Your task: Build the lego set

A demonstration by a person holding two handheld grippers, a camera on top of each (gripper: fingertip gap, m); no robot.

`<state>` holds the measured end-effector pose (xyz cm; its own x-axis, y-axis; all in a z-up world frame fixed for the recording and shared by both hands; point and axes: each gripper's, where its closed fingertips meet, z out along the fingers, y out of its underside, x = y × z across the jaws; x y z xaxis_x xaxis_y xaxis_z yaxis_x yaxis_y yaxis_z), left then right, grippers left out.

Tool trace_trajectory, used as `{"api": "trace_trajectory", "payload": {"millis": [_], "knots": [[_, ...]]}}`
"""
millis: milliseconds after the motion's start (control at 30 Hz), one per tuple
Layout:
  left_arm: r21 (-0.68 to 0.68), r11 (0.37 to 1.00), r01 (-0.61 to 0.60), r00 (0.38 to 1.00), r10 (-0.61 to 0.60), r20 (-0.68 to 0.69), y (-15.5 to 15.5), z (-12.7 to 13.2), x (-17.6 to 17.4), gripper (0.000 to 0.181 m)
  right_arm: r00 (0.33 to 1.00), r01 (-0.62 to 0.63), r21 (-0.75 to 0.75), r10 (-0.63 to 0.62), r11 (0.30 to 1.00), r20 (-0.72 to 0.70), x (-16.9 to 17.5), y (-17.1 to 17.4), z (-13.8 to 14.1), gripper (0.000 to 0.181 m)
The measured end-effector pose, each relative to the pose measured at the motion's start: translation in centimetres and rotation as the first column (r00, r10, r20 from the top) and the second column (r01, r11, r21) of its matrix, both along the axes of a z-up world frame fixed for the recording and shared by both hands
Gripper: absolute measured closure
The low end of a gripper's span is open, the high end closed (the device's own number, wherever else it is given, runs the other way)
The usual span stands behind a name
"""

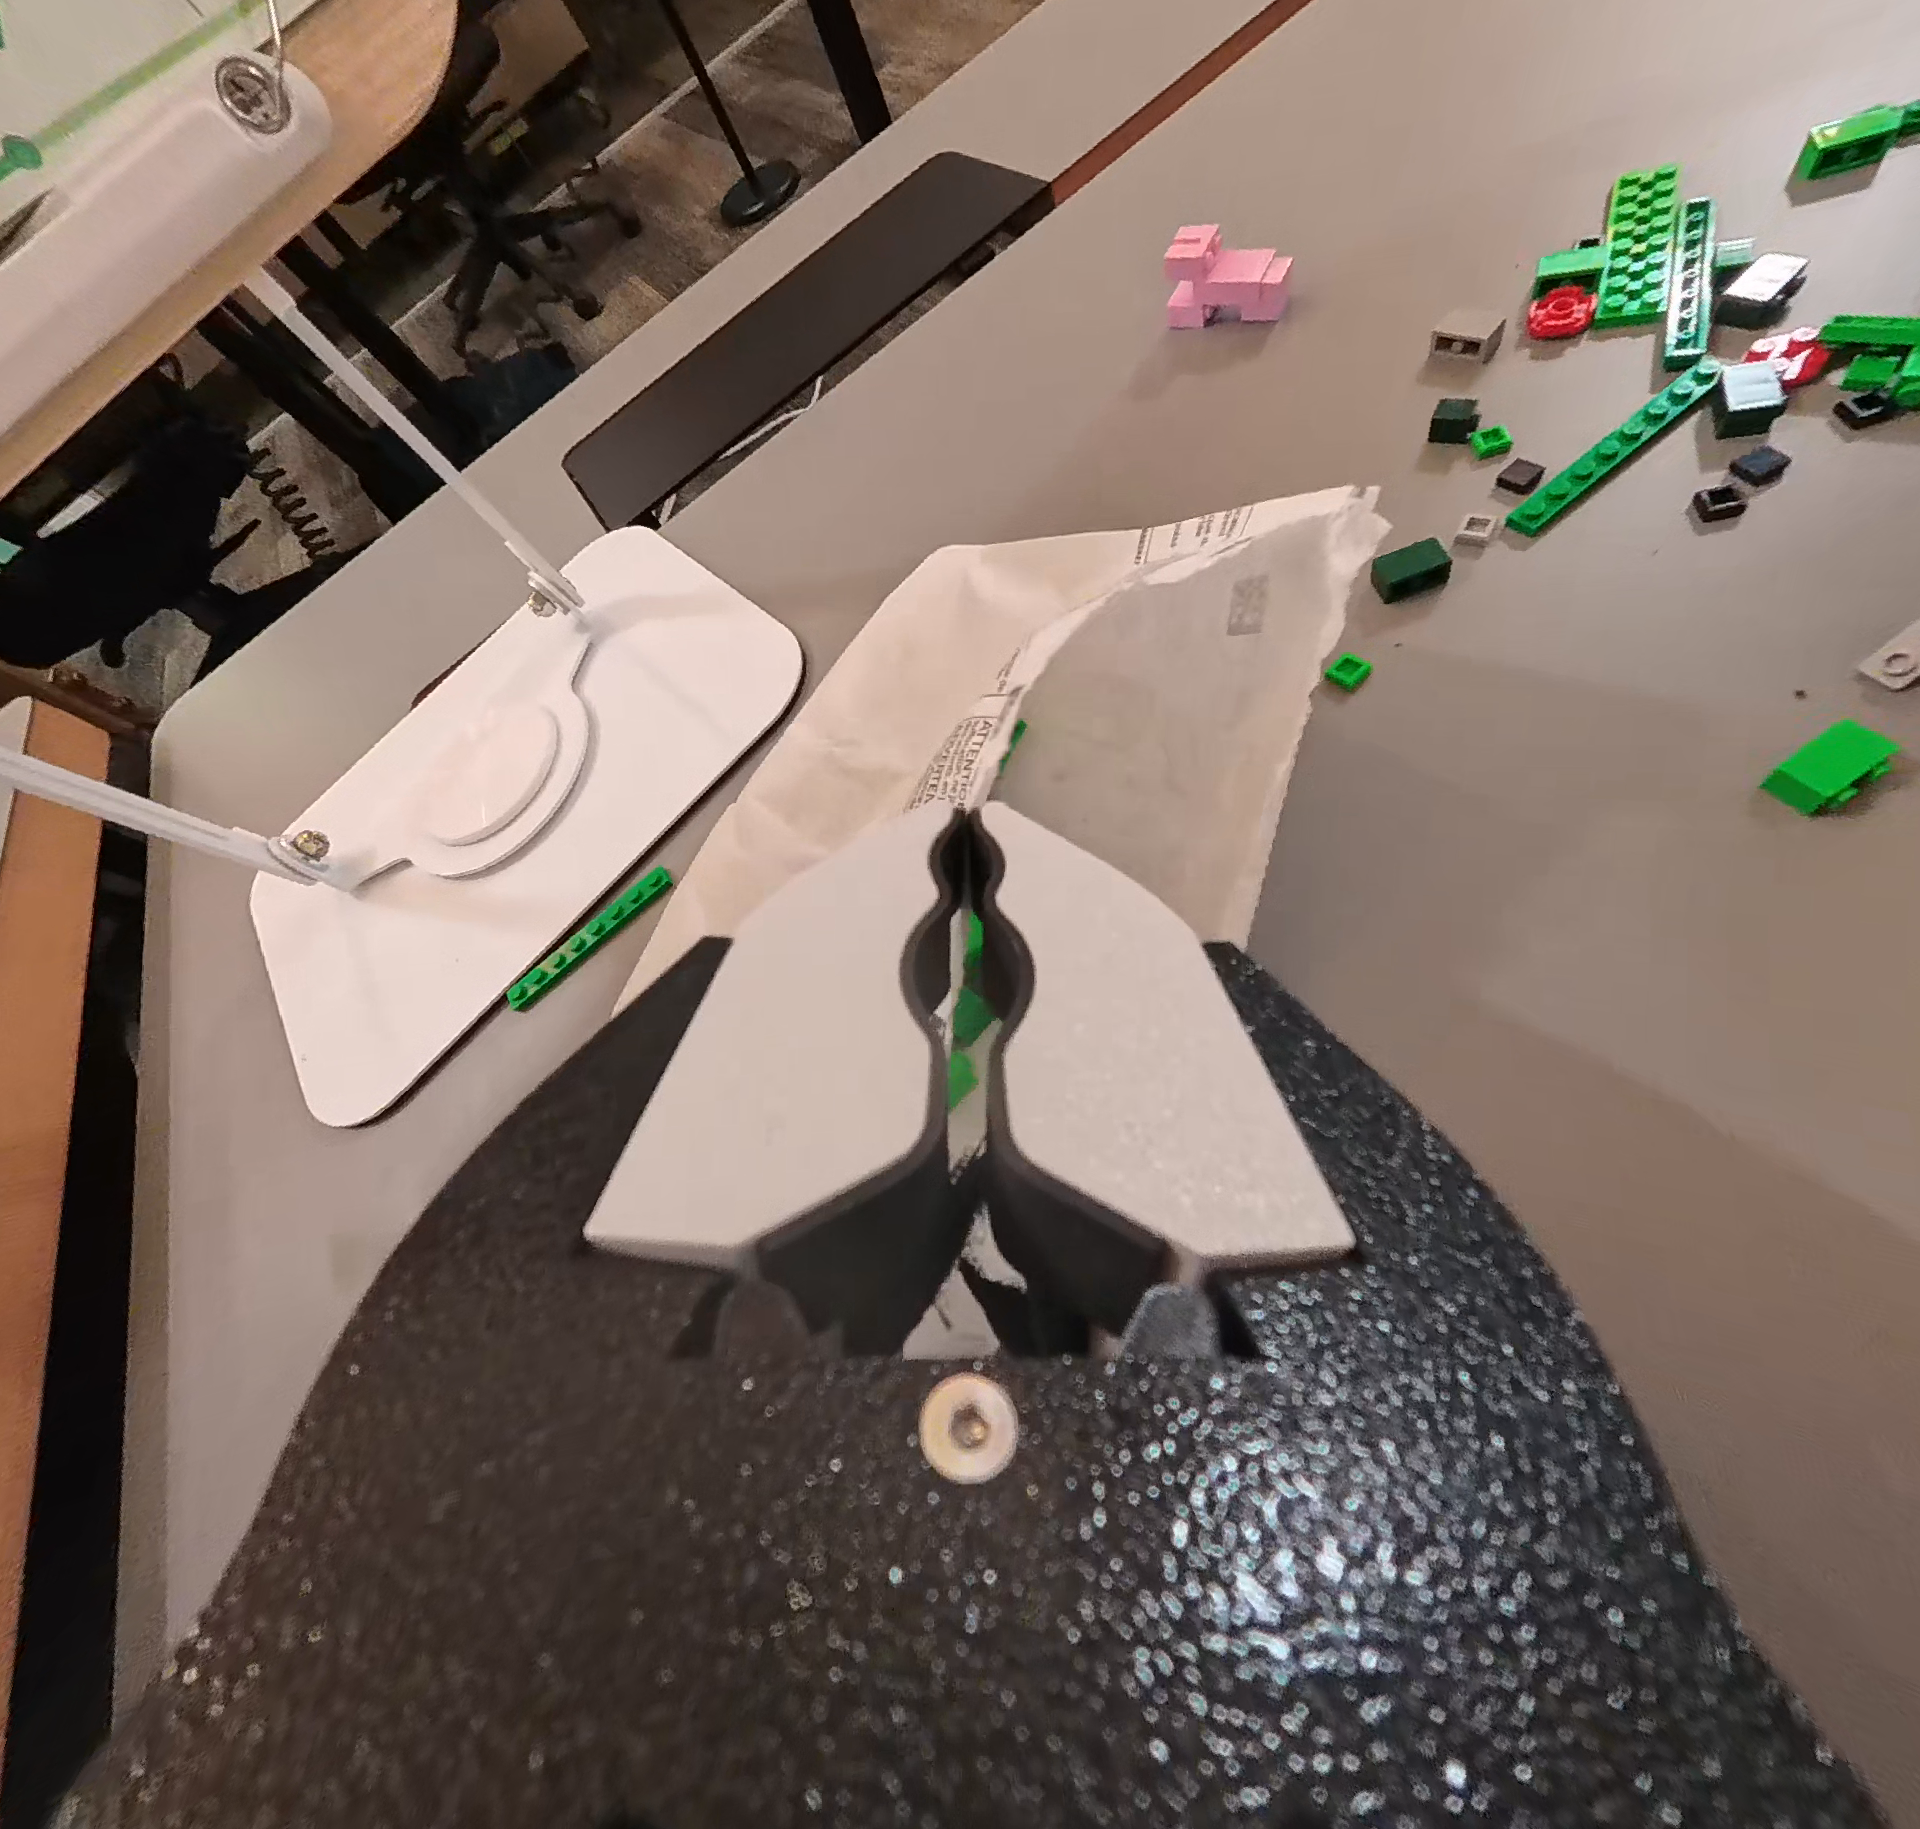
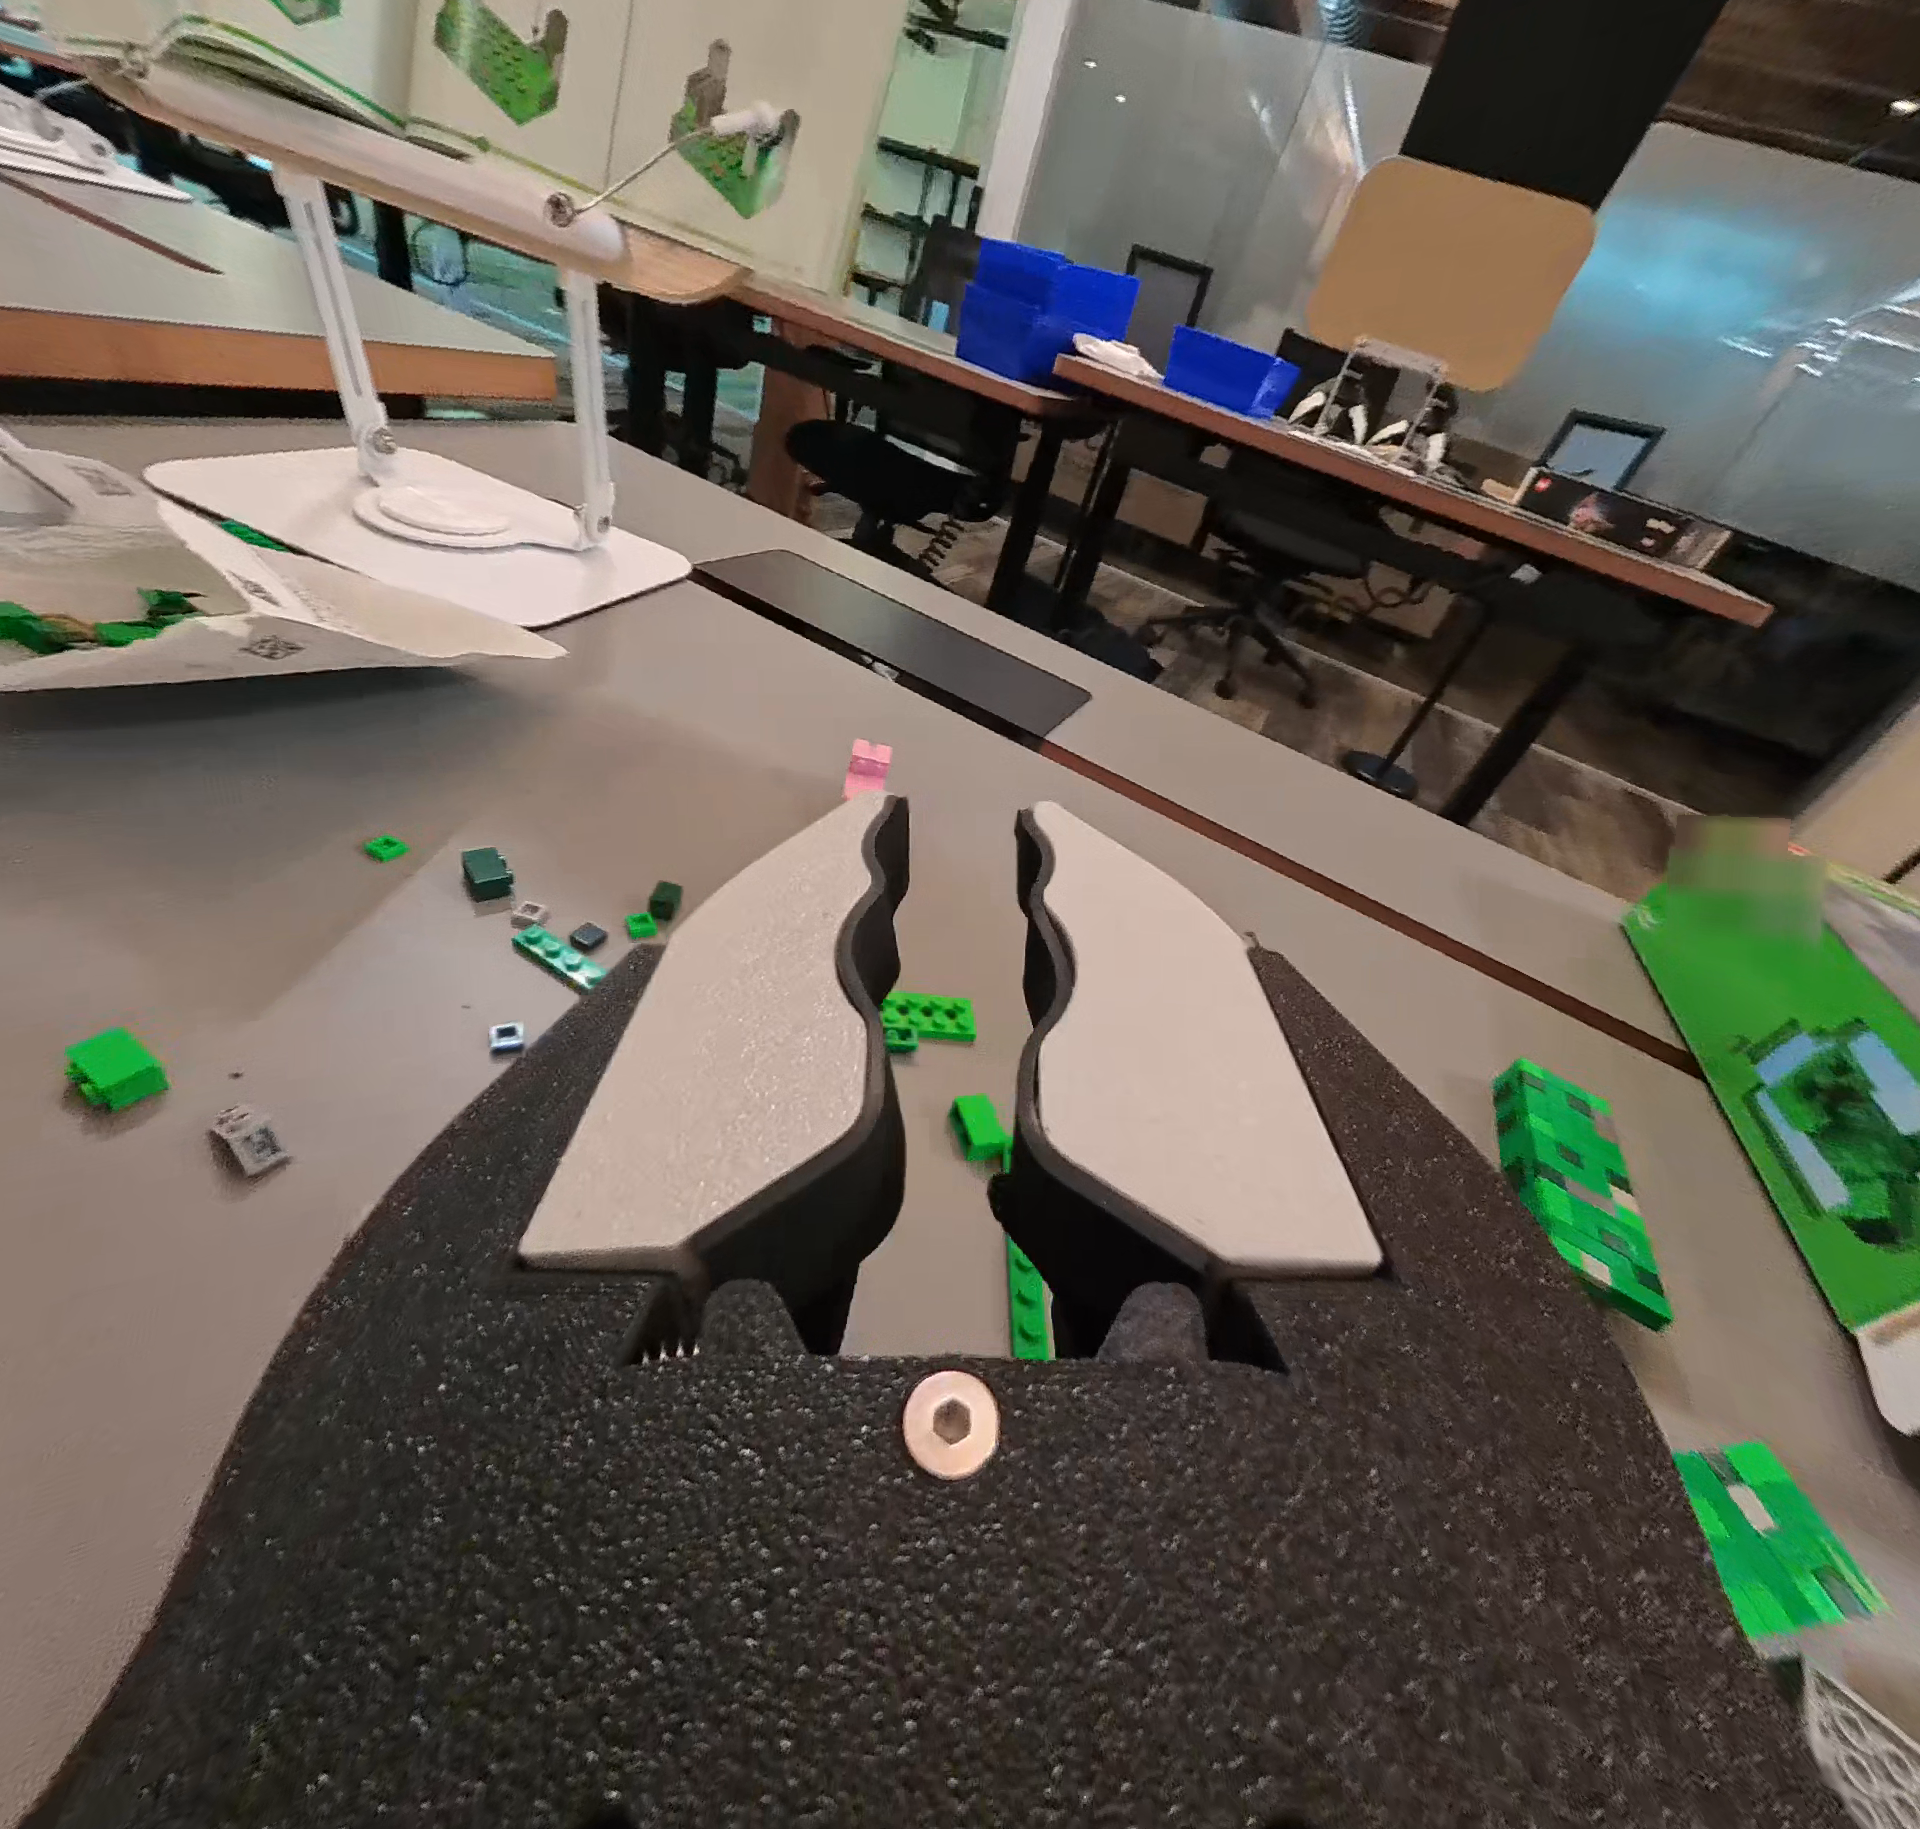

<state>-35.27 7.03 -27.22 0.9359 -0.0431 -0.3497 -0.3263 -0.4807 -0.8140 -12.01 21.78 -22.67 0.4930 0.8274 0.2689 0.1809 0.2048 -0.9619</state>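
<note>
Left gripper (image 1: 968,829): fingers pressed together at the tips, pinching the torn edge of a white paper bag (image 1: 1091,657) with green bricks visible inside. The bag sits beside the white stand base (image 1: 499,803) near the worktop (image 1: 1507,948) edge. Right gripper (image 2: 961,813): fingers spread, holding nothing, poised above loose green pieces (image 2: 928,1019). Scattered lego parts (image 1: 1652,283) lie toward the far side of the worktop; a pink figure (image 1: 1226,278) stands apart from them. A built green block (image 2: 1579,1192) rests beside the green box (image 2: 1766,1083) at the right edge.
</note>
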Motion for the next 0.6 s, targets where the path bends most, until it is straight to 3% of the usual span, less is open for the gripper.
{"api": "trace_trajectory", "payload": {"millis": [267,600], "knots": [[-0.006,1.000,0.009,1.000,-0.009,-0.006,-0.1,-0.2,-0.2,0.181,0.997,0.077,-0.032,-0.078,0.996,-0.028,1.6,1.8,-0.6,0.164],[-0.021,1.000,0.011,0.999,-0.012,-0.033,-0.1,-0.5,-0.3,0.181,0.999,0.007,-0.017,-0.006,1.000,0.054,0.0,0.6,-1.9,0.167]]}}
